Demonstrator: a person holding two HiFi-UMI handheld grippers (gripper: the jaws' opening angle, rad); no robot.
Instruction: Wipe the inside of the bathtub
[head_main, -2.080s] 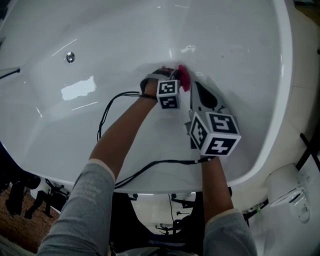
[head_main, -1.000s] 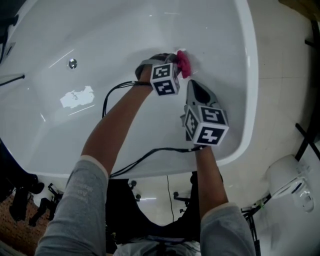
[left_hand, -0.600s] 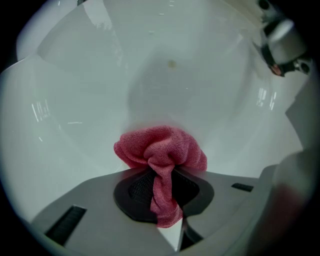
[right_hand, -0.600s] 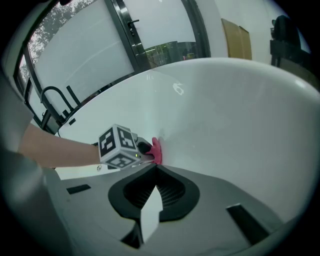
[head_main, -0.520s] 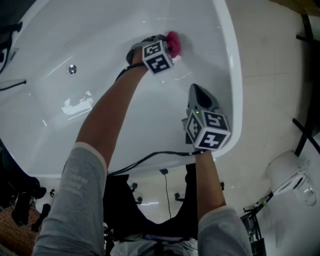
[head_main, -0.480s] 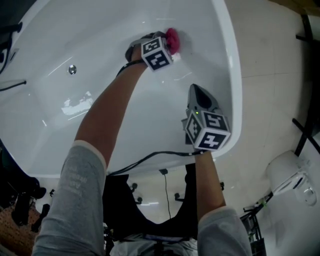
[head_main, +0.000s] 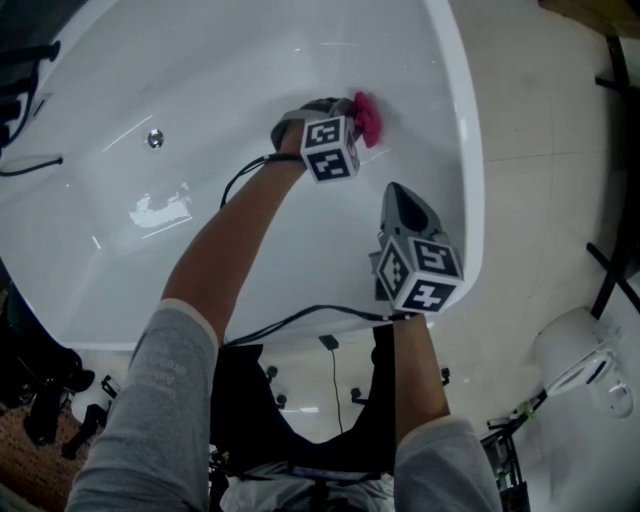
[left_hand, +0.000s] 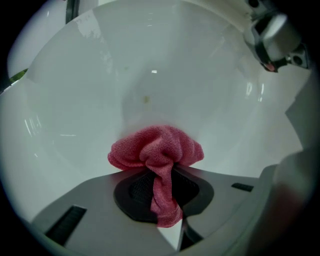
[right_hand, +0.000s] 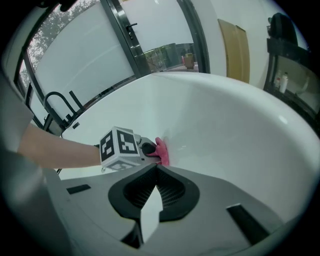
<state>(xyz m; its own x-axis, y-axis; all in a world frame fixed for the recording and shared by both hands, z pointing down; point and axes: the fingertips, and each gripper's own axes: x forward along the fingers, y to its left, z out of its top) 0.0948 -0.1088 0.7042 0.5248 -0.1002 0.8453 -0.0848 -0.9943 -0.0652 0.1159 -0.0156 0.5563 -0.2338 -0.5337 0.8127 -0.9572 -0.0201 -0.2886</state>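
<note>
We saw the pink cloth (left_hand: 156, 150) bunched against the inner wall of the bathtub (head_main: 466, 190). It was clamped in the left hand-held gripper (left_hand: 161, 197), whose jaws were closed on its tail. In the head view that gripper's own body hid most of the cloth, and only a pink edge showed at its 1 o'clock. The right hand-held gripper (right_hand: 155, 170) hovered at the cloth's 5 o'clock near the rim, jaws closed on nothing. Bare white wall lay open toward 9 o'clock, as far as a round metal fitting (head_main: 155, 138). The tub's far left was cut off.
</note>
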